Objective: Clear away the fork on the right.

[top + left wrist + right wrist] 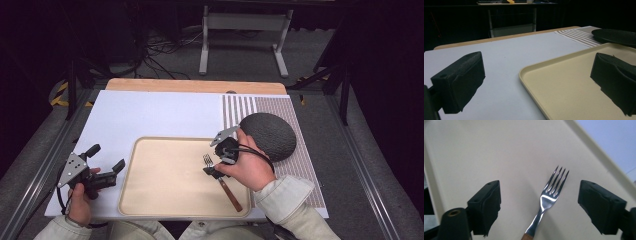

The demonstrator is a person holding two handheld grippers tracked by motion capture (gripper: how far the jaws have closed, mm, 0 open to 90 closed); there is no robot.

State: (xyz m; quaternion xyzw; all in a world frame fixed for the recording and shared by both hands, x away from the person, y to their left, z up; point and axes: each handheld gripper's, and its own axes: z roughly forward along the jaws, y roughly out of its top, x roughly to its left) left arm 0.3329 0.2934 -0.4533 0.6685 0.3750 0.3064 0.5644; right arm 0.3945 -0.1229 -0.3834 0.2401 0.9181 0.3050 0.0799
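the fork (547, 202) lies flat on the tray (150, 200), right half, handle toward the person and tines pointing away, long axis running along the right gripper (540, 205) and centred between its jaws. those jaws stand spread, apart from the fork on both sides. the left gripper (119, 166) is likewise spread and holds nothing at the tray's left edge, well apart from the fork; the right hand is judged nearer.

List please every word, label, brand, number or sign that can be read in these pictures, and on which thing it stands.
None: no readable text in any view.
The beige plastic tray, the steel fork with wooden handle, the dark round plate and the striped mat bear no lettering or marks.
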